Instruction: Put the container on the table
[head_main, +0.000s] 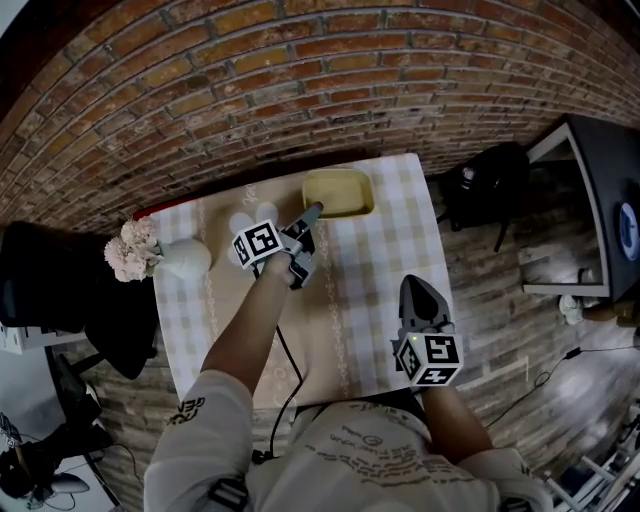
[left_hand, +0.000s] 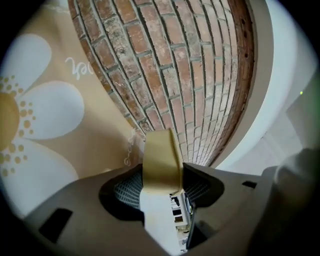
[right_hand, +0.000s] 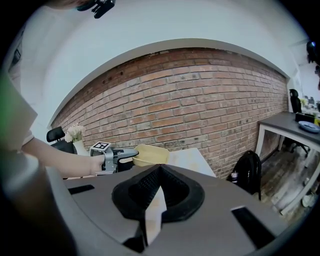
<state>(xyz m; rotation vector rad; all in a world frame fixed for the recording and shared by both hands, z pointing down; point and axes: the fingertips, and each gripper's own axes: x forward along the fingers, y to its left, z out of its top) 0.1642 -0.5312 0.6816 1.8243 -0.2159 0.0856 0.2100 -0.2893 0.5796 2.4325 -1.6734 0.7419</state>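
Container (head_main: 340, 192) rim partly hidden behind left tool (head_main: 312, 211), whose wide-set jaws clamp its yellow wall on the checked surface (head_main: 380, 255); right tool (head_main: 414, 286) hovers closed, empty.

Rectangular table (head_main: 385, 255), covered in checked cloth (head_main: 372, 300), with a beige runner (head_main: 318, 335) down the middle and white daisy print (left_hand: 45, 107) on it. Carries a yellow container (head_main: 338, 192) at 12 o'clock, close to the far edge by the brick wall. Carries a white vase (head_main: 185, 258) at 9 o'clock on the left edge, pale pink flowers (head_main: 133, 248) hanging past the edge.
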